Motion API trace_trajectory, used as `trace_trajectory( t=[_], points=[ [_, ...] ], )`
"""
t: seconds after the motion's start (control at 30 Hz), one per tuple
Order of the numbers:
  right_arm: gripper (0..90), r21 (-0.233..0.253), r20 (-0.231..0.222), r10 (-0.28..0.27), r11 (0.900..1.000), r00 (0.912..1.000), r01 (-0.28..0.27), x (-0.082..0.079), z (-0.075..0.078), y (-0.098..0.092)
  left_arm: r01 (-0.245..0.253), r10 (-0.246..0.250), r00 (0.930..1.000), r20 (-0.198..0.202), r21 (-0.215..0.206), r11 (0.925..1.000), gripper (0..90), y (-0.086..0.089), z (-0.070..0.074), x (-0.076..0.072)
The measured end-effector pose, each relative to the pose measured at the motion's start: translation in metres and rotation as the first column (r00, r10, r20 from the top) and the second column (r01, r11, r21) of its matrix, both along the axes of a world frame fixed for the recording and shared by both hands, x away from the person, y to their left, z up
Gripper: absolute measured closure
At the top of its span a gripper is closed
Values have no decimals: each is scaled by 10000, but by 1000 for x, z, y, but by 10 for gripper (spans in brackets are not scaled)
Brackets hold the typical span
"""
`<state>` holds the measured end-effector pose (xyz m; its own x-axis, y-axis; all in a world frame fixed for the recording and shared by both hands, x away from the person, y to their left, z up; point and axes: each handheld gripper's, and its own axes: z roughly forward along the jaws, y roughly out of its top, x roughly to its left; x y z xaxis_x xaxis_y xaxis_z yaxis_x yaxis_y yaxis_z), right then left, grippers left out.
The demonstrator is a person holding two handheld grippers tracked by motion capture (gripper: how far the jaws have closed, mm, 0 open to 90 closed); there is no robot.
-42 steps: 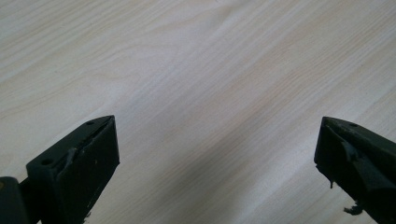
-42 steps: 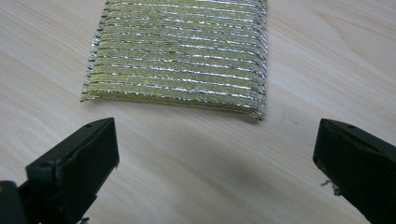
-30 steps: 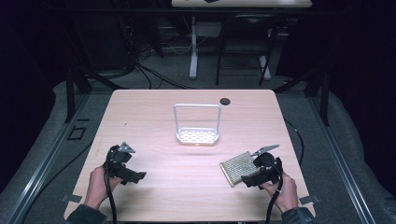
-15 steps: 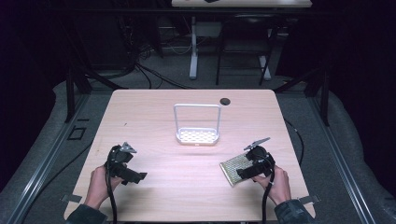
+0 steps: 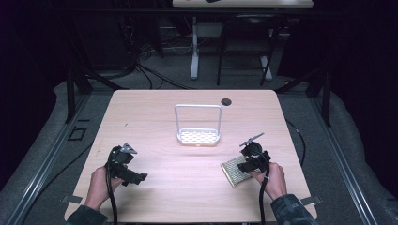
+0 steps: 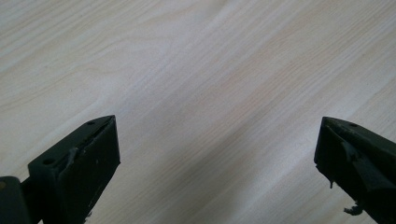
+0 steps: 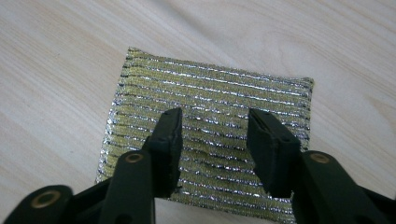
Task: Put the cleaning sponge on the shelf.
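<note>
Under right gripper (image 7: 214, 135), ribbed metallic scouring pad (image 7: 210, 93)

Both forearms come in from the near edge of the table, each hand gripping a tool. The left hand (image 5: 97, 186) holds the left tool (image 5: 126, 165) low at the near left, its jaws spread wide apart. The right hand (image 5: 272, 177) holds the right tool (image 5: 247, 163) at the near right, pointing down and leftward, jaws partly apart; whether they touch anything beneath is unclear.
</note>
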<state>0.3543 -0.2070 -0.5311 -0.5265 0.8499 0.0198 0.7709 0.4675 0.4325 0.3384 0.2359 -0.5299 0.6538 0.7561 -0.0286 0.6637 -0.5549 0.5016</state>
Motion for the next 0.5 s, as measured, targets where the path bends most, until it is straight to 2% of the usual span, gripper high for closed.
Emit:
trace_trajectory(
  t=[0.13, 0.23, 0.47, 0.5],
  points=[
    [645, -196, -233, 63, 9998, 9997, -68, 3, -3, 5, -24, 24, 10000, 6, -91, 10000, 1, 1, 0, 0],
    [683, -403, -237, 77, 9991, 9997, -86, 3, -5, 6, -60, 60, 10000, 23, -69, 10000, 1, 2, 1, 0],
    [796, -449, -193, -1, 9990, 9998, -7, 0, -9, 9, -89, 89, 10000, 20, -102, 9999, 1, 3, 0, -1],
    [834, -533, -164, 55, 9986, 9999, -64, -1, -9, 10, -89, 89, 10000, 7, -110, 9999, 1, 2, 0, -1]
  ],
)
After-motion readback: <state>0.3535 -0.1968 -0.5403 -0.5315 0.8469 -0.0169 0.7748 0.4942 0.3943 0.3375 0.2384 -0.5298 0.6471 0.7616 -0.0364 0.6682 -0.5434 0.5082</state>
